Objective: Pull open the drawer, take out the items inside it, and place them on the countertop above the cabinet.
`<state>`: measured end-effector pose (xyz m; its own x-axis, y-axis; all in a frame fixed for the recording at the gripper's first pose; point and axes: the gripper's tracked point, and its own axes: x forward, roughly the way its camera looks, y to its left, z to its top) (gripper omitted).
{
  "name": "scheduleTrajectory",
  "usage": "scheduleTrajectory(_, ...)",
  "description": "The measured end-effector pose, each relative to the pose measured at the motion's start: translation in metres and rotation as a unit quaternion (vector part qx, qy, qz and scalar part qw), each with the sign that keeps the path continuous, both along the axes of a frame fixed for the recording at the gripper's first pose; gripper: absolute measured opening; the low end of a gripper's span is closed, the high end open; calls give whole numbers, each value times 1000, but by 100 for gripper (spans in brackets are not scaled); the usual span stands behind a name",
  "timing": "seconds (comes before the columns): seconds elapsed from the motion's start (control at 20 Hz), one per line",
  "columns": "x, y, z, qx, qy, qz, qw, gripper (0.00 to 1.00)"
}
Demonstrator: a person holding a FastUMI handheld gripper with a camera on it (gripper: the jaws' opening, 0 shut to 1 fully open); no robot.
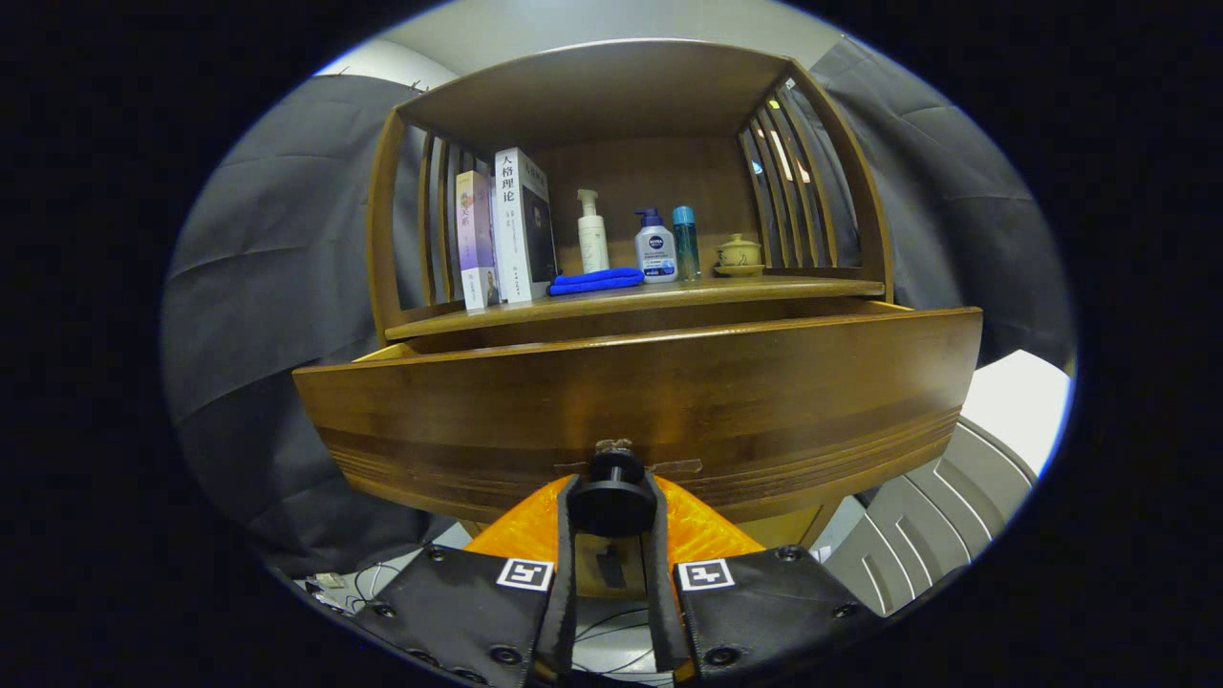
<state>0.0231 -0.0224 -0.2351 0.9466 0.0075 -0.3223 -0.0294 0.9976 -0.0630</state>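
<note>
The wooden drawer (650, 401) stands pulled out of the cabinet, its wide front panel just ahead of me. A round black knob (612, 502) sticks out of the panel's lower middle. My gripper (611, 506) is shut on that knob, one finger pressing on each side. The inside of the drawer is hidden behind its front panel. Above it runs the countertop (726, 289), a wooden shelf under a curved roof.
On the countertop stand two books (506, 229), a folded blue cloth (597, 280), a white pump bottle (592, 234), a white bottle with a blue cap (656, 248), a slim teal bottle (685, 242) and a small lidded cup (740, 253). Grey cloth hangs on both sides.
</note>
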Motion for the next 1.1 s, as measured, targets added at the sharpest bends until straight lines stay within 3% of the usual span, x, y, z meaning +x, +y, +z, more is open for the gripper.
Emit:
scheduleTrajectory(0.95,-55,11,-1,4,24,36,999,34)
scheduleTrajectory(1.1,-57,11,0,31,56,35,997,42)
